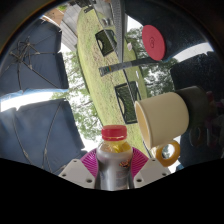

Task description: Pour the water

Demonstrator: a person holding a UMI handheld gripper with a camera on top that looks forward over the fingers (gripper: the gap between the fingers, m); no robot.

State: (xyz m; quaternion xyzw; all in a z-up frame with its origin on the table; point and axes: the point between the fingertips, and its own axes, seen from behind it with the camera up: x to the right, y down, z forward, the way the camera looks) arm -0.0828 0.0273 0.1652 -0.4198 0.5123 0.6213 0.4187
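Jaws closed tight on bottle, red cap up, pink pads at both sides; cream cup just right of bottle, mouth toward it; tip slowly, aim spout over cup; table beyond cup.

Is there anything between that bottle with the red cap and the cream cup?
Nothing: in the gripper view the bottle, held between the gripper fingers, sits just beside the cream cup, with only bare yellow-green table between.
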